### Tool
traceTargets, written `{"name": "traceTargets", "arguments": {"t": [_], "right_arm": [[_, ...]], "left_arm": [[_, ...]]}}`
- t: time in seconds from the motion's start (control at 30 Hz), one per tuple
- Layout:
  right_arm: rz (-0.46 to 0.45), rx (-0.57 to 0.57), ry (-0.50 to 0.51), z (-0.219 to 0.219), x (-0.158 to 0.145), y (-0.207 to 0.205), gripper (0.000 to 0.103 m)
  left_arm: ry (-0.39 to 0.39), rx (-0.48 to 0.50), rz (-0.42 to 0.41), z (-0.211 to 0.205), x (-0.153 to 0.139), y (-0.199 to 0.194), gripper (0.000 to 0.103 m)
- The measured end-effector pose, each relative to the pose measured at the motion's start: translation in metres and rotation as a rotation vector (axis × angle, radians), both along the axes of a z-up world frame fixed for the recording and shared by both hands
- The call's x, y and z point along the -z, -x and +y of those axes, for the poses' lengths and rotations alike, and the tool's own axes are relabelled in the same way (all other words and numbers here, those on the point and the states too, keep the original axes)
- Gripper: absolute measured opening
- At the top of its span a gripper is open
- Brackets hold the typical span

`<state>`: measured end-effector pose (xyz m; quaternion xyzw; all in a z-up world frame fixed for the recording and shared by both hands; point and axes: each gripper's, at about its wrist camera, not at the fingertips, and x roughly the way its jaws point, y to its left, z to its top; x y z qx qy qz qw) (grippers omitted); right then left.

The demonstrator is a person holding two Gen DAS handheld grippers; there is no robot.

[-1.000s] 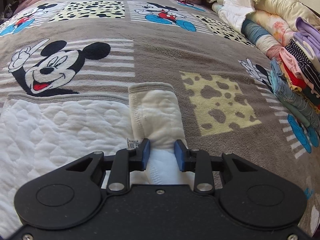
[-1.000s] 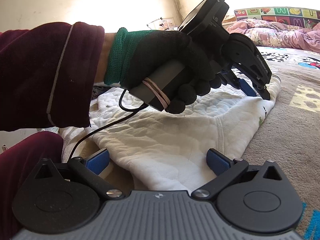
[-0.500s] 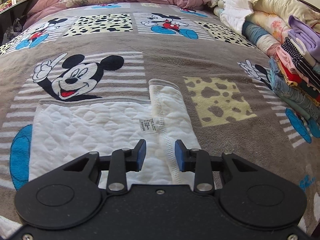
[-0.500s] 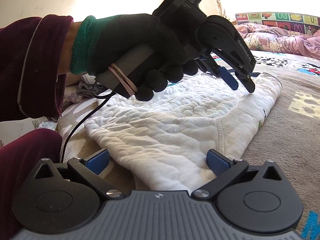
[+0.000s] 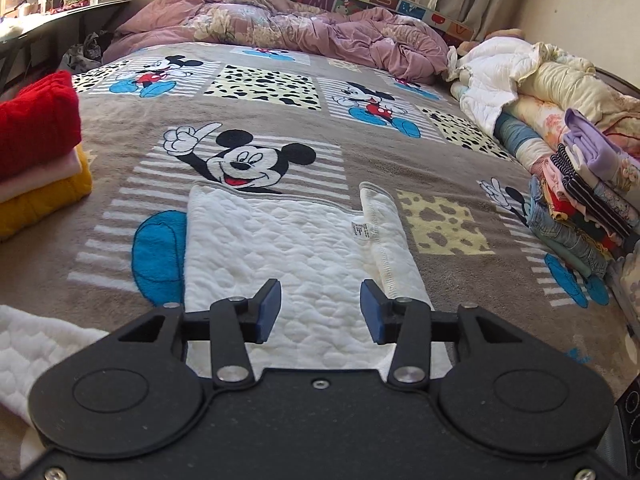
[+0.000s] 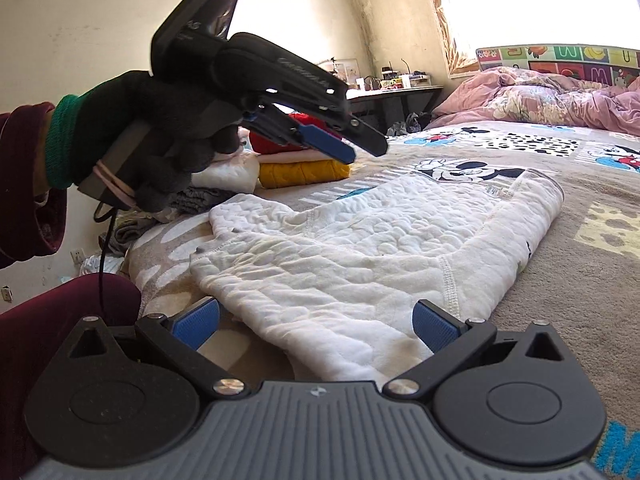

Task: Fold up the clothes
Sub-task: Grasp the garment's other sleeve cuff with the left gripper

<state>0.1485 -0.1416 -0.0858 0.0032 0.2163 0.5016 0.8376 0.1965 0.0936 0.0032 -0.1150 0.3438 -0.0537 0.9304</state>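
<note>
The white quilted garment [image 5: 288,248] lies flat on the bed's Mickey blanket [image 5: 400,160], straight ahead of both tongs. The left tongs [image 5: 320,312] hang spread above it, holding nothing. The right tongs [image 6: 316,322] sit spread wide at its near hem, perhaps touching cloth. Folded stacks [image 5: 36,152] lie left of the left tongs, piled clothes [image 5: 580,184] right.

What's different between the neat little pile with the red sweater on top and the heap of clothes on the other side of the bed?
The red-topped pile is short: three squared-off folded items, red over pale pink over mustard yellow. The heap by the wall is far bigger, with many garments leaning at a slant, denim, stripes and lilac among them, plus loose cream quilted pieces. Both sit on the Mickey blanket, flanking the white quilted garment.
</note>
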Motion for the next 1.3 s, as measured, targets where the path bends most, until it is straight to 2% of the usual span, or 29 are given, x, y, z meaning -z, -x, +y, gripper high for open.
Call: {"name": "traceTargets", "arguments": {"t": [0.07,0.17,0.3,0.43,0.7,0.9,1.0,1.1,1.17,1.23,1.3], "right_arm": [[-0.01,0.001,-0.008,-0.002,-0.002,0.003,0.102],[-0.023,0.009,-0.013,-0.004,-0.005,0.007,0.102],[-0.04,0.006,0.003,-0.005,-0.008,0.014,0.102],[-0.062,-0.012,0.041,-0.004,-0.008,0.024,0.102],[-0.108,-0.029,0.104,-0.004,-0.008,0.041,0.102],[-0.109,-0.02,0.125,-0.008,-0.005,0.044,0.102],[-0.105,-0.026,0.139,-0.005,-0.001,0.045,0.102],[-0.107,-0.04,0.162,-0.001,0.003,0.047,0.102],[-0.106,-0.052,0.177,0.002,0.005,0.048,0.102],[-0.102,-0.059,0.191,0.003,0.007,0.048,0.102],[-0.098,-0.065,0.196,0.003,0.009,0.049,0.102]], "left_arm": [[0.036,-0.032,-0.017,0.012,-0.004,0.023,0.047],[0.111,-0.097,-0.027,0.031,-0.003,0.058,0.054],[0.208,-0.175,-0.025,0.053,0.005,0.098,0.06],[0.282,-0.241,-0.009,0.07,0.019,0.125,0.061],[0.446,-0.32,0.055,0.081,0.06,0.158,0.061],[0.549,-0.377,0.039,0.081,0.088,0.158,0.061],[0.549,-0.396,0.015,0.079,0.092,0.155,0.058],[0.525,-0.402,0.004,0.075,0.09,0.15,0.037],[0.494,-0.402,-0.012,0.072,0.087,0.148,0.031],[0.448,-0.401,-0.021,0.069,0.083,0.146,0.016],[0.405,-0.396,-0.028,0.066,0.079,0.145,0.012]]}}
